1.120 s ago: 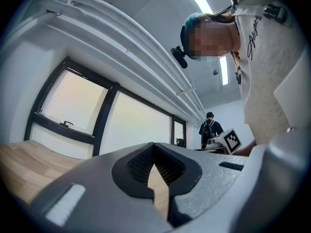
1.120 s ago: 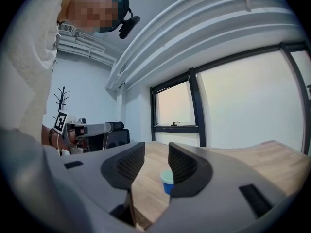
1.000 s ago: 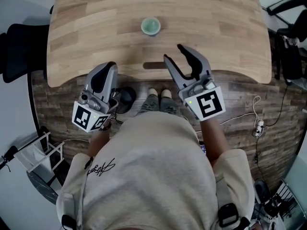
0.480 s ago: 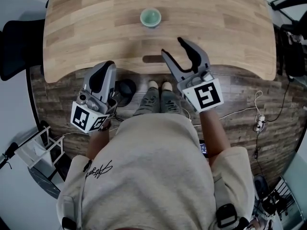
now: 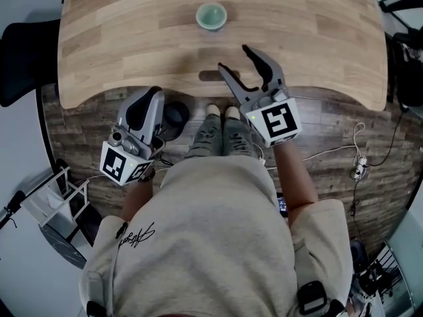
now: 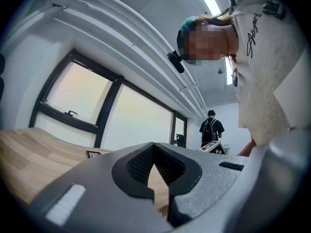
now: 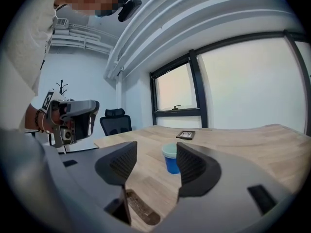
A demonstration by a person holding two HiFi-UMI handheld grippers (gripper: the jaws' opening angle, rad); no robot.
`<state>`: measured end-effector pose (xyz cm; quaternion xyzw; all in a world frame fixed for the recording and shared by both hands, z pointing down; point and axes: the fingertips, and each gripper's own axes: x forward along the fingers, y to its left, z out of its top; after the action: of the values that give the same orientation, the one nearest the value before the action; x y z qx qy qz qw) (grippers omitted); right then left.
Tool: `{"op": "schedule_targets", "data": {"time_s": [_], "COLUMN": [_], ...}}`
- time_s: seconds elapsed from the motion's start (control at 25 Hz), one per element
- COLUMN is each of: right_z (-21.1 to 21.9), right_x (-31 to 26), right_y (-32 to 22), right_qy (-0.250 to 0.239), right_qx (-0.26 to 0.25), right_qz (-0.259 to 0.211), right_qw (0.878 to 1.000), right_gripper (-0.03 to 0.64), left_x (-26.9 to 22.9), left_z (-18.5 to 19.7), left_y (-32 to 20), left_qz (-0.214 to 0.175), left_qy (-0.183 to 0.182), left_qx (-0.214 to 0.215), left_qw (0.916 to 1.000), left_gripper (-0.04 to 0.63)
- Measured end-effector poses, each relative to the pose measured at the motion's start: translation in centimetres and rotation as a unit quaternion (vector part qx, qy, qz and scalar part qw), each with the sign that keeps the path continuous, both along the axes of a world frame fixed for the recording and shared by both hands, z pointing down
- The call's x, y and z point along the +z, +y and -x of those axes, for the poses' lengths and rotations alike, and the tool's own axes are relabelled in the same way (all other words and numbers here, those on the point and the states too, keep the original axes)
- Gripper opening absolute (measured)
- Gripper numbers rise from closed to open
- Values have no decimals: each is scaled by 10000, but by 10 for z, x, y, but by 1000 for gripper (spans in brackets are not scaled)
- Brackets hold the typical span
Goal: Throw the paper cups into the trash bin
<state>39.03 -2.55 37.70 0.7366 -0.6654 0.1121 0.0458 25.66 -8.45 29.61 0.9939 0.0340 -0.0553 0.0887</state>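
One paper cup (image 5: 211, 15) with a pale green rim stands upright on the wooden table (image 5: 99, 38), far of centre. In the right gripper view the cup (image 7: 170, 158) is blue and shows between the jaws, well beyond them. My right gripper (image 5: 232, 58) hangs over the table's near edge; its jaws have just been opening and stand open with nothing between them. My left gripper (image 5: 142, 111) is below the table's edge on the left, and its jaws meet at the tips (image 6: 154, 149), shut on nothing. It also shows at the left of the right gripper view, as the left gripper (image 7: 73, 120).
A dark oval slot (image 5: 210, 76) is cut in the table near its front edge. A small framed picture (image 7: 185, 135) lies at the table's far side. A dark round thing (image 5: 175, 116) sits on the floor by my feet. A black office chair (image 7: 115, 120) stands left; a person (image 6: 211, 129) stands far off.
The right gripper's jaws have spread wider, and the gripper has shifted toward the table's edge. The left gripper has hardly moved.
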Motion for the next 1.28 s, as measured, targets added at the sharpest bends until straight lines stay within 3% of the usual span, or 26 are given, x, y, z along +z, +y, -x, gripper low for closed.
{"op": "schedule_targets", "data": {"time_s": [0.4, 0.6, 1.28], "right_z": [-12, -21, -39], "right_x": [33, 44, 90], "right_y": [-15, -26, -61], "right_qy": [-26, -314, -173], "right_qx": [128, 224, 306], "right_qz": [37, -24, 562], "right_qw": [9999, 9993, 9978], "right_gripper": [250, 250, 262], "left_x": [14, 20, 41], "left_z": [11, 17, 21], "left_y": [-3, -4, -2], "left_qz": [140, 129, 367], "left_qy": [-123, -226, -467], "left_qx": [-142, -174, -177], "left_qw": [9997, 9995, 9981], "left_gripper": [3, 3, 3]}}
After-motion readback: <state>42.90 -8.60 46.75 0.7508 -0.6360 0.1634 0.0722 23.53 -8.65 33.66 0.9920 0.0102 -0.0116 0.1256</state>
